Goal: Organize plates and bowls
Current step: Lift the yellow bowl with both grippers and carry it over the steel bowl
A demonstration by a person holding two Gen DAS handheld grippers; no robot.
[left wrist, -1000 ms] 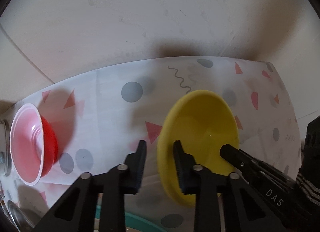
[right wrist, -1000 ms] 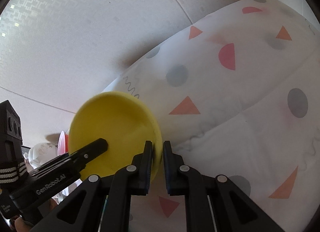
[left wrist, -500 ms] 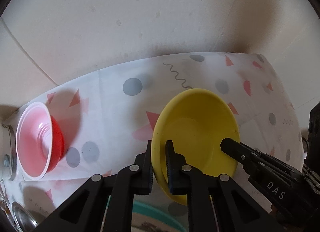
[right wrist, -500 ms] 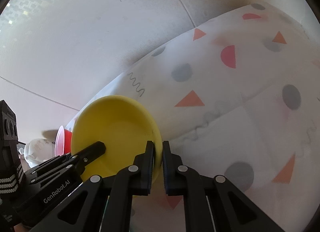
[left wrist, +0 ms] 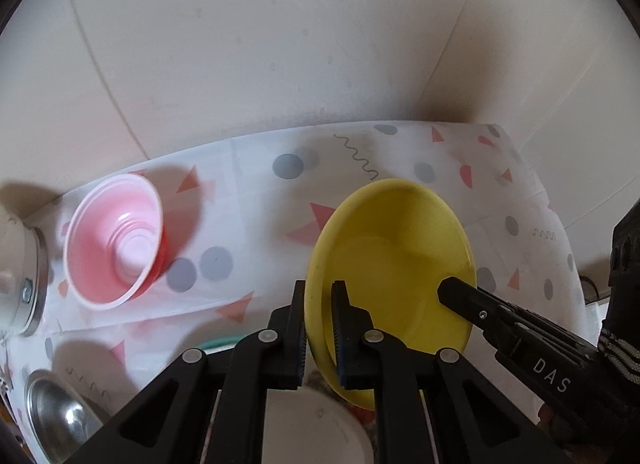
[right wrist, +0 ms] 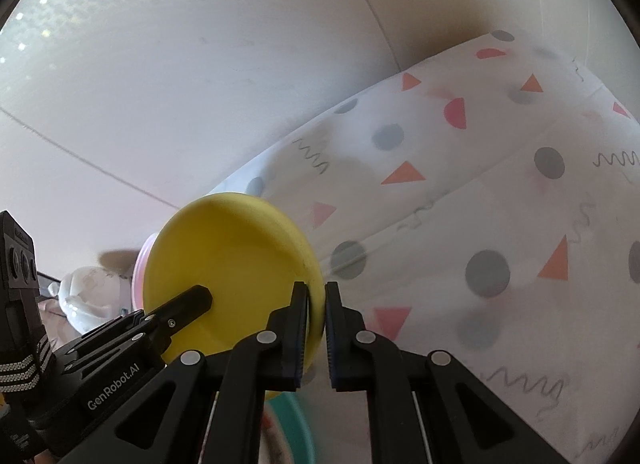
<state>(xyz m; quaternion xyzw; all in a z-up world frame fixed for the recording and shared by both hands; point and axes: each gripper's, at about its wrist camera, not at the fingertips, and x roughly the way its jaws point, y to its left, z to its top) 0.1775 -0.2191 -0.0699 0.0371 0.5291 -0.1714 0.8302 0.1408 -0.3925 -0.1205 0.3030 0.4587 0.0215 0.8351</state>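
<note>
Yellow plate point(left wrist: 394, 264) is up off the patterned tablecloth point(left wrist: 256, 200), tilted nearly on edge, held from both sides. Left gripper point(left wrist: 320, 328) has its fingers pinched on the plate's left rim; right gripper point(right wrist: 317, 324) has its fingers pinched on the opposite rim. Two-sided hold probably keeps the plate steady during a handover or a carry. Red bowl point(left wrist: 116, 240) with a pale inside sits on the cloth to the left, well apart. A teal-rimmed plate point(left wrist: 216, 344) lies below, partly hidden, likely the stacking spot. Steel bowl point(left wrist: 60, 420) at lower left.
</note>
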